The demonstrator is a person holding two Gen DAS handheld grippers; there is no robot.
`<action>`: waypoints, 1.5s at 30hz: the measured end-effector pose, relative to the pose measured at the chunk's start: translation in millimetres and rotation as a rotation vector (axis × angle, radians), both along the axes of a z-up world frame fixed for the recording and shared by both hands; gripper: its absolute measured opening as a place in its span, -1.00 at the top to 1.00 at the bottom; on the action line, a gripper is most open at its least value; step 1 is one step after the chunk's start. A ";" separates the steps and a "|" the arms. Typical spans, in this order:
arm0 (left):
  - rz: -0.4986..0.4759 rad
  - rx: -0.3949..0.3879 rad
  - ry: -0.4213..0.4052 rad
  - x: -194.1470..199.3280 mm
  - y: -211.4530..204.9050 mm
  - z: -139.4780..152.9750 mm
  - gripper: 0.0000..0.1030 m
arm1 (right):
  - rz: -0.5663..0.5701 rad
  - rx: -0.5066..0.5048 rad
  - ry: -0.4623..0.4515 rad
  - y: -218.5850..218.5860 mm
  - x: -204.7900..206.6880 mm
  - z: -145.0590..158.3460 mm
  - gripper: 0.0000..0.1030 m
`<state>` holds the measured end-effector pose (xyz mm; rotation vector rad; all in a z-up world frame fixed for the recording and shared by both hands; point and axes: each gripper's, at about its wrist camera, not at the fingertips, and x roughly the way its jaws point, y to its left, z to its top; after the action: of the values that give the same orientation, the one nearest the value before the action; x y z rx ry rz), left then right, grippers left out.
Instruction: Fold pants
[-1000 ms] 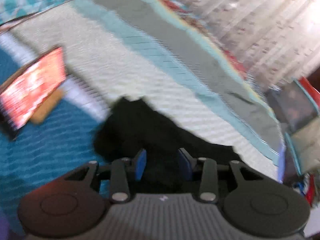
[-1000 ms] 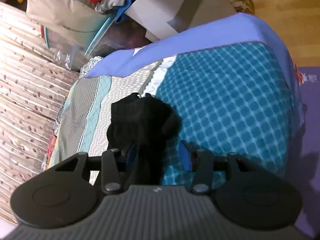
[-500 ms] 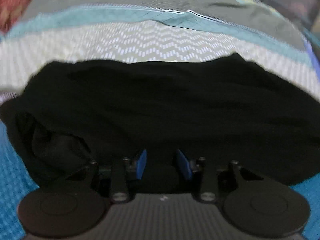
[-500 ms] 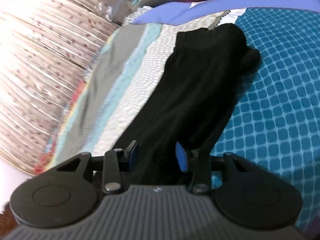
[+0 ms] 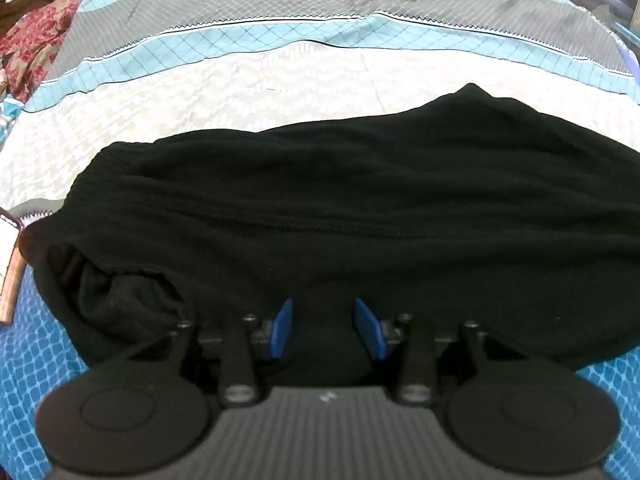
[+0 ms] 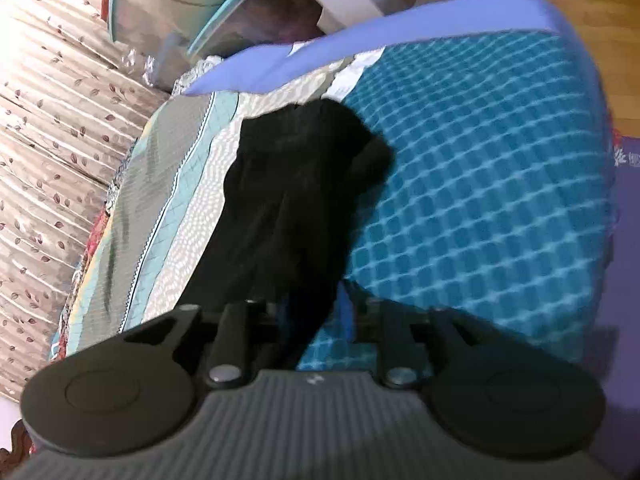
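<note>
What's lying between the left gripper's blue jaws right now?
Black pants fabric fills the gap in the left gripper, shown in the left wrist view; the jaws stand apart on it.

Patterned bedspread [image 5: 280, 92] over bed; leaf-print curtain [image 6: 52, 128]; wooden floor [image 6: 592, 12].

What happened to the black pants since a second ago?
A second ago the pants looked like a small dark bunch well ahead of the left gripper. That gripper came in close, and now they lie stretched across the bed. The right gripper pulled back a little in the last half second. Both grippers stayed open.
</note>
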<state>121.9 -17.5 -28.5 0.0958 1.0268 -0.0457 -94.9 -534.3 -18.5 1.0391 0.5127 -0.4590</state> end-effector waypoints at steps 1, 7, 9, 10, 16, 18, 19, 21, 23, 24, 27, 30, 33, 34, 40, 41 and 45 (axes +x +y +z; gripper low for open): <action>0.003 0.004 0.000 -0.2 -1.5 -0.5 0.28 | 0.003 -0.010 -0.003 0.8 -2.0 1.3 0.35; 0.019 0.036 0.006 1.8 -9.8 0.3 0.26 | 0.034 -0.049 -0.013 5.6 -8.2 7.3 0.22; 0.026 0.048 0.009 3.0 -13.3 0.5 0.25 | 0.041 -0.040 -0.010 5.3 -7.0 3.9 0.21; 0.029 0.055 0.010 3.3 -15.3 0.7 0.24 | 0.042 -0.033 -0.006 5.2 -6.0 1.4 0.21; 0.035 0.101 0.006 3.8 -28.6 -1.1 0.13 | 0.028 0.027 -0.051 -1.1 -12.3 -15.2 0.23; 0.033 0.114 0.004 3.8 -33.7 -1.4 0.11 | 0.029 0.056 -0.081 -5.0 -17.1 -19.3 0.23; 0.032 0.118 0.003 3.8 -35.9 -1.2 0.11 | 0.028 0.071 -0.096 -7.1 -19.7 -21.5 0.23; 0.027 0.127 0.001 3.8 -41.3 -0.6 0.08 | 0.027 0.093 -0.114 -9.6 -23.0 -23.8 0.26; 0.016 0.131 -0.001 3.4 -47.9 0.6 0.05 | 0.032 0.099 -0.122 -10.8 -24.7 -24.0 0.27; 0.011 0.133 -0.002 2.9 -49.3 2.2 0.03 | 0.033 0.100 -0.126 -10.7 -25.2 -24.2 0.27; -0.009 0.141 -0.005 1.6 -58.3 4.9 0.03 | 0.037 0.105 -0.141 -11.0 -27.5 -25.6 0.26; -0.030 0.149 -0.007 0.3 -70.0 6.2 0.00 | 0.053 0.106 -0.160 -14.0 -32.4 -28.4 0.28; -0.051 0.153 -0.009 -0.3 -79.4 7.6 -0.03 | 0.071 0.109 -0.173 -14.5 -37.3 -30.1 0.33; -0.059 0.154 -0.010 -1.1 -82.6 7.9 -0.04 | 0.072 0.115 -0.180 -15.1 -39.6 -31.9 0.33; -0.101 0.169 -0.016 -6.9 -111.0 12.0 -0.09 | 0.082 0.179 -0.218 -20.4 -52.6 -39.8 0.47; -0.108 0.172 -0.018 -7.4 -115.3 12.7 -0.11 | 0.083 0.192 -0.221 -21.6 -54.7 -41.2 0.52; -0.131 0.165 -0.014 -9.0 -129.7 13.9 -0.17 | 0.090 0.229 -0.227 -24.8 -62.1 -46.0 0.71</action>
<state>112.9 -147.2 -14.6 0.3136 1.0086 -0.0792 -157.0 -559.1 -64.5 1.2647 0.4127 -0.2009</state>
